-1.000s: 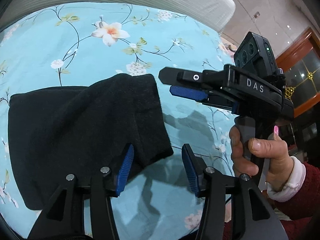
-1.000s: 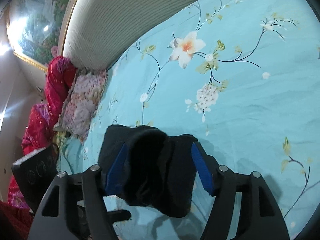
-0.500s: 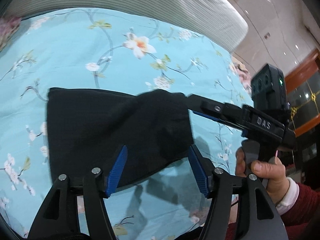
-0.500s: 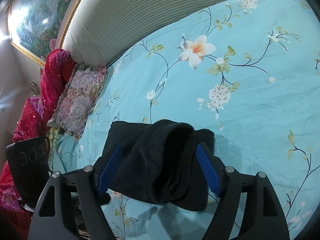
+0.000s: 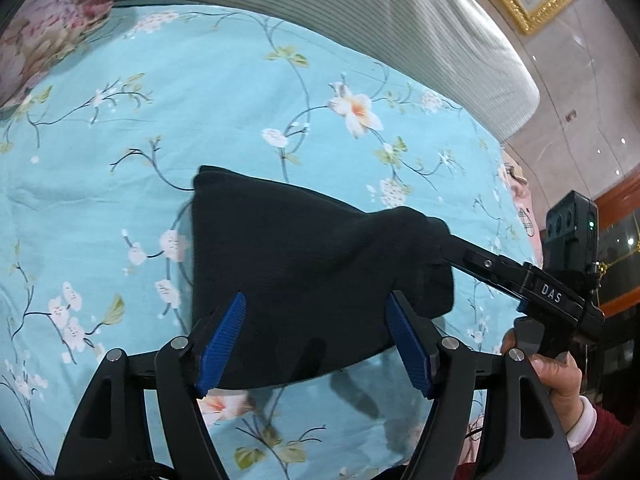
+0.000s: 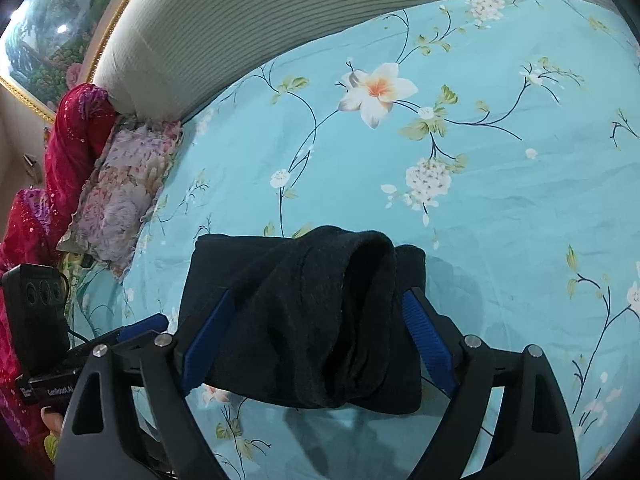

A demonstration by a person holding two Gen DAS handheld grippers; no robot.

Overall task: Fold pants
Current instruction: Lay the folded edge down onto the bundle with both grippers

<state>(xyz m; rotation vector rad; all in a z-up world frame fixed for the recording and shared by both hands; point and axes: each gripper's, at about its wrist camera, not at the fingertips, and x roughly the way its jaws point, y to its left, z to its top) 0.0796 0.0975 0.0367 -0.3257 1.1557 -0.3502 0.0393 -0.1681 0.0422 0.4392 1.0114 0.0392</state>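
The black pants [image 5: 304,264] lie folded into a compact block on the light blue floral bedsheet [image 5: 200,92]. My left gripper [image 5: 316,340] is open, its blue pads either side of the near edge of the pants. My right gripper [image 6: 316,344] has wide jaws, with a bunched fold of the pants [image 6: 320,312] draped between its pads. In the left wrist view the right gripper's fingers [image 5: 472,256] enter the right end of the pants, where their tips are hidden by the cloth.
A ribbed beige headboard [image 6: 240,20] runs behind the bed. A floral pillow [image 6: 120,192] and a red sequined cloth [image 6: 68,128] lie at the left in the right wrist view. The left gripper's body [image 6: 36,312] shows at the far left there.
The right gripper has moved onto the right end of the pants and lifted a fold between its pads. The left gripper has pulled back, so more bed shows.
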